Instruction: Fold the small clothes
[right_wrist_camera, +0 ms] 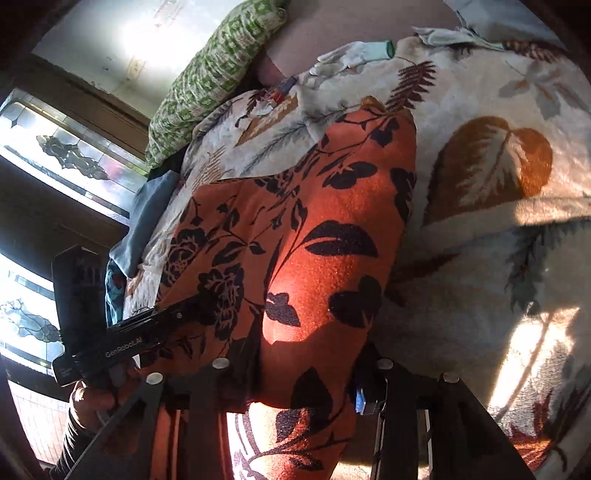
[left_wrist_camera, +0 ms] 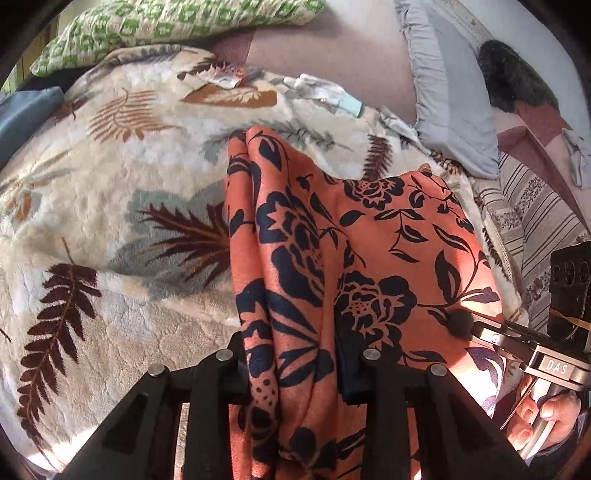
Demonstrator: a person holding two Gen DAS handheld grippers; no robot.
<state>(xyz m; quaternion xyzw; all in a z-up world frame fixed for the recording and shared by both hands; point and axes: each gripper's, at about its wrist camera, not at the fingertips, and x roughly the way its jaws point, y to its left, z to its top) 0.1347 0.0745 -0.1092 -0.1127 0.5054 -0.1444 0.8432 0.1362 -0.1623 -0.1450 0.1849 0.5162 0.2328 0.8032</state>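
An orange cloth with a dark blue flower print (left_wrist_camera: 369, 240) lies bunched on a leaf-print blanket (left_wrist_camera: 110, 184). In the left wrist view a fold of it runs up between the fingers of my left gripper (left_wrist_camera: 295, 354), which is shut on it. My right gripper (left_wrist_camera: 461, 323) reaches in from the right edge, with its tip on the cloth's right side. In the right wrist view the same cloth (right_wrist_camera: 295, 221) fills the gap of my right gripper (right_wrist_camera: 303, 362), which is shut on it. There my left gripper (right_wrist_camera: 207, 299) comes in from the left onto the cloth.
A green patterned pillow (left_wrist_camera: 166, 26) and a grey frilled pillow (left_wrist_camera: 450, 92) lie at the far side of the bed. A dark furry item (left_wrist_camera: 513, 81) and striped fabric (left_wrist_camera: 524, 221) sit at the right. A patterned glass window (right_wrist_camera: 55, 147) is at the left. A person's hand (left_wrist_camera: 546, 413) holds the right gripper's handle.
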